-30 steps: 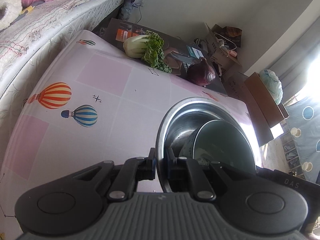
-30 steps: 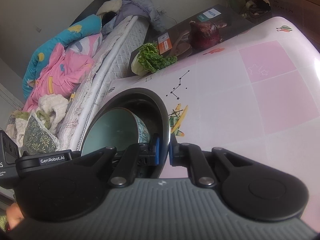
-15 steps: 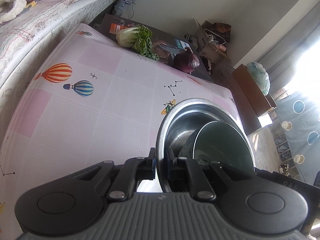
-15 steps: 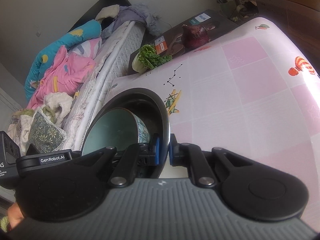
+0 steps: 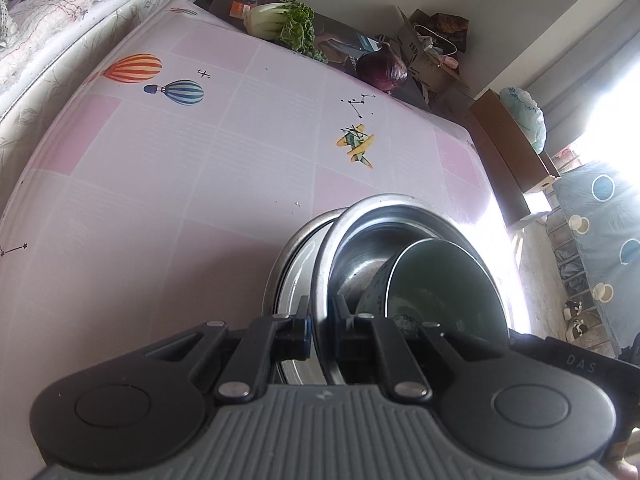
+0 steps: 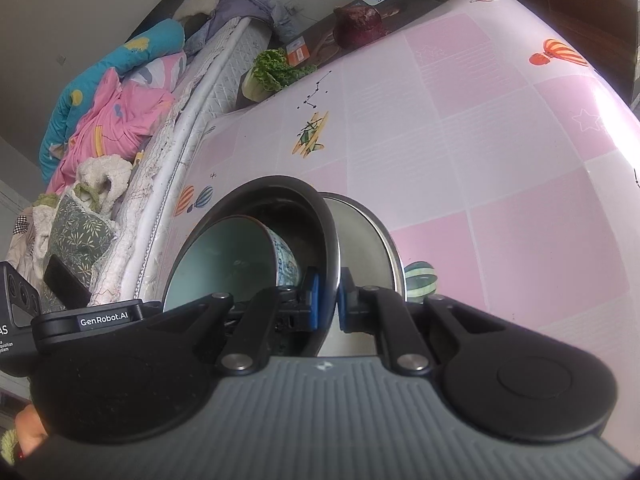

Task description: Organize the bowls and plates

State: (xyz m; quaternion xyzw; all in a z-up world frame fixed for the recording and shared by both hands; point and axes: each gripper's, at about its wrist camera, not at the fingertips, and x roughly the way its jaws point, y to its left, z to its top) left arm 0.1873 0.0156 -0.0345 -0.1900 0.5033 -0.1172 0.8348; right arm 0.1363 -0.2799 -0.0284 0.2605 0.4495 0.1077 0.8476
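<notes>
Steel bowl [image 5: 360,236] rim is clamped by left gripper [image 5: 321,322] and right gripper [image 6: 328,300] | watermelon print [image 6: 419,280] seen in right view only | 2 steel bowls, 1 ceramic bowl [image 5: 444,280] counted

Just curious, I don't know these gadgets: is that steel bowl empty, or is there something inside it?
Not empty. A teal ceramic bowl sits inside the steel bowl, leaning against its wall. Both views show it there.

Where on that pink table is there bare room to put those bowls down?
Most of the pink tablecloth is bare, from the balloon prints to the steel bowl, and right of the steel plate. The far edge is crowded: leafy cabbage and red cabbage.
</notes>
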